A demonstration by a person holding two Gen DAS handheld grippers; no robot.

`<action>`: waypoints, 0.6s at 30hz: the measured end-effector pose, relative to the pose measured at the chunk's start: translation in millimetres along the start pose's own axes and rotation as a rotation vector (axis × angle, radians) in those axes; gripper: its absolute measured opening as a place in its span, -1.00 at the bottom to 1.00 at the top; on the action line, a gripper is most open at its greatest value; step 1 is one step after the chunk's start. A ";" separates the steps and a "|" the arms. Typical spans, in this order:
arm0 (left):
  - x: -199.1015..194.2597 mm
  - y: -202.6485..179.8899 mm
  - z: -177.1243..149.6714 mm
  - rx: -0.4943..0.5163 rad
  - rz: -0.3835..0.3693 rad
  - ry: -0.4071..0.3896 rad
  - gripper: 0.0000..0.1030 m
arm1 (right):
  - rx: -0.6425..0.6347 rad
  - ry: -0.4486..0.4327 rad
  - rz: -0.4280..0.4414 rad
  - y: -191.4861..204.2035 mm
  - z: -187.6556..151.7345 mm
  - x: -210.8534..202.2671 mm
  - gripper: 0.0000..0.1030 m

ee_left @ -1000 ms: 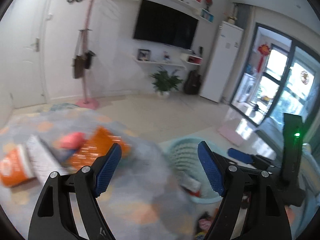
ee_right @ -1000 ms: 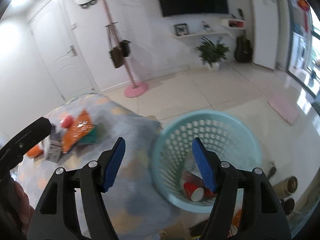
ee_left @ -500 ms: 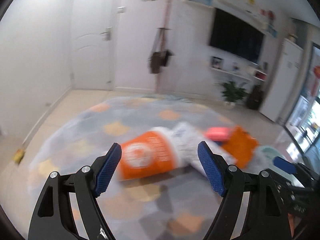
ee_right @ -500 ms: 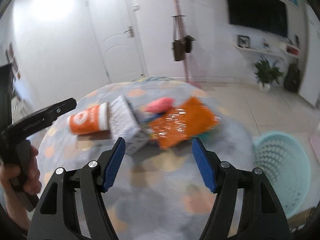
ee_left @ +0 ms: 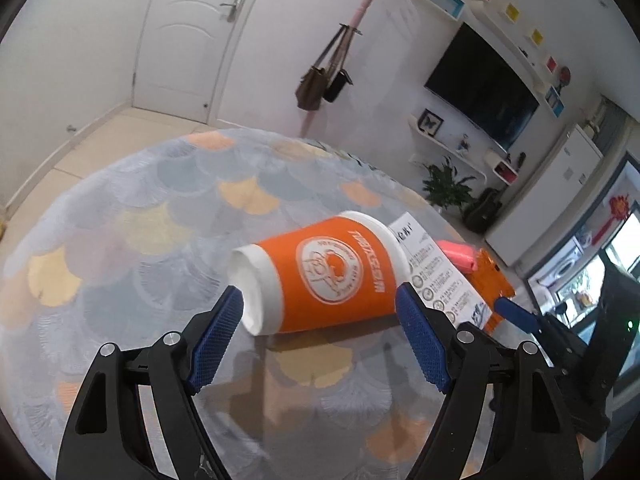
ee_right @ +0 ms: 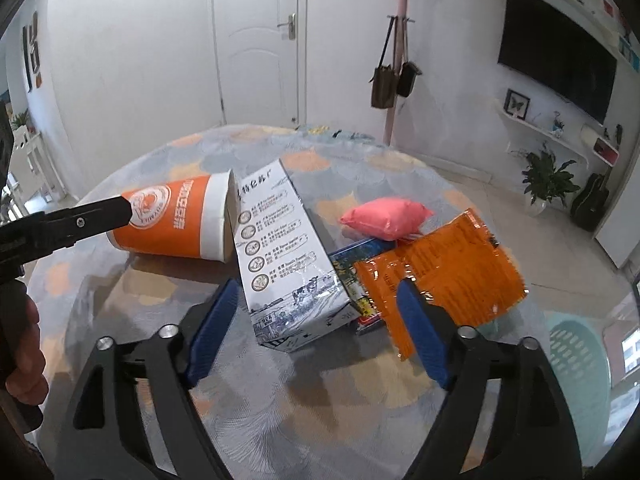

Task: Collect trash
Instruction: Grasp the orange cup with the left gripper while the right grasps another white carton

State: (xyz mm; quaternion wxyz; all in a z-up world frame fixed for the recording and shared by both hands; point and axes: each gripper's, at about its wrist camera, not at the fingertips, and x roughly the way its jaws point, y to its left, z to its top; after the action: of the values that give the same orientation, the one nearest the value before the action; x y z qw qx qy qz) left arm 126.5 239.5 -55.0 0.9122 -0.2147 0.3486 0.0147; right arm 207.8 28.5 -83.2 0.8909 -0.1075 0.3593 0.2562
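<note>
An orange and white paper cup (ee_left: 324, 276) lies on its side on the round table (ee_left: 140, 216). My left gripper (ee_left: 320, 332) is open, its blue pads on either side of the cup and just short of it. A white milk carton (ee_right: 280, 248) lies next to the cup (ee_right: 172, 220). My right gripper (ee_right: 316, 328) is open and empty, just in front of the carton's near end. A pink packet (ee_right: 384, 218), an orange wrapper (ee_right: 440, 268) and a blue box (ee_right: 352, 260) under them lie to the carton's right.
A pale green perforated basket (ee_right: 576, 364) stands on the floor past the table's right edge. A pink coat stand with bags (ee_right: 394, 76) and a white door (ee_right: 260, 40) are behind the table. My left gripper's arm (ee_right: 68, 224) reaches in from the left.
Both grippers have swung left from the basket to the table's trash. The left one has closed in on the cup, the right one on the carton. Both stay open.
</note>
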 end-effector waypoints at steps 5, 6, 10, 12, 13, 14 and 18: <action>1.6 -8.7 -9.9 0.022 -0.046 0.032 0.39 | -0.022 0.017 0.009 6.3 -3.3 8.1 0.54; 1.3 -10.7 -13.1 0.027 -0.055 0.039 0.39 | -0.029 0.024 0.010 7.5 -4.3 9.8 0.50; -3.5 -20.5 -25.2 0.048 -0.136 0.082 0.38 | -0.048 0.032 -0.017 12.8 -9.7 12.1 0.08; -8.0 -28.3 -34.0 0.076 -0.203 0.128 0.38 | -0.038 0.034 -0.020 11.4 -11.8 10.1 0.08; -9.8 -32.5 -37.6 0.097 -0.234 0.151 0.38 | -0.022 0.038 0.003 9.5 -12.4 9.6 0.08; -13.5 -37.9 -42.4 0.132 -0.256 0.176 0.38 | -0.004 0.040 0.029 6.7 -13.6 8.1 0.08; -36.1 -50.6 -48.4 0.249 -0.238 0.149 0.40 | 0.044 0.034 0.083 -2.2 -21.8 -2.8 0.07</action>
State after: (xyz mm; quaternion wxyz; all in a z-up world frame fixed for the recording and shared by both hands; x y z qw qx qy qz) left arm 77.7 178.6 -44.6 0.8987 -0.1404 0.3863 -0.1527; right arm 194.4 17.3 -96.9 0.8754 -0.0771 0.3843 0.2830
